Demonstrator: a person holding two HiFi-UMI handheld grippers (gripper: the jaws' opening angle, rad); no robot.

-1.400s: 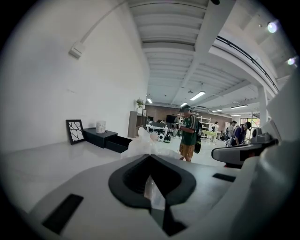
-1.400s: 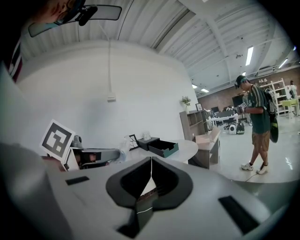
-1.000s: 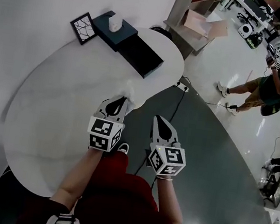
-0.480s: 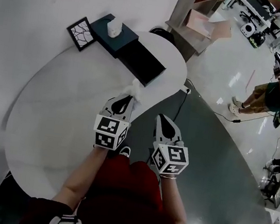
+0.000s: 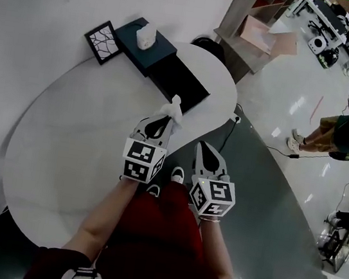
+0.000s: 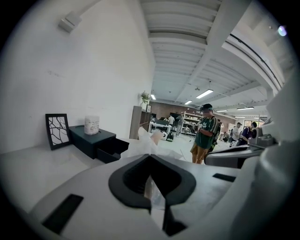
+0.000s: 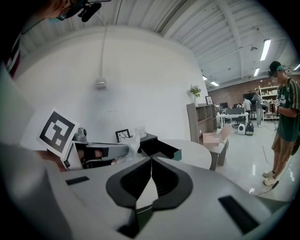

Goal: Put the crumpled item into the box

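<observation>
so, count: two grippers, one crumpled item, one box, one drawer, one framed picture, one white roll. the left gripper (image 5: pixel 161 123) has its jaws pinched on the crumpled item (image 5: pixel 172 109), a pale wad held over the table (image 5: pixel 78 134) just short of the drawer (image 5: pixel 178 81). the right gripper (image 5: pixel 202 146) has its jaws pressed together on nothing, off the table edge. the dark box (image 5: pixel 149 56) has its drawer pulled out, inside too dark to read; the white roll (image 5: pixel 146 35) sits on its top, the framed picture (image 5: pixel 102 41) just beside it. versus a second ago, the left gripper and wad have moved closer to the drawer.
</observation>
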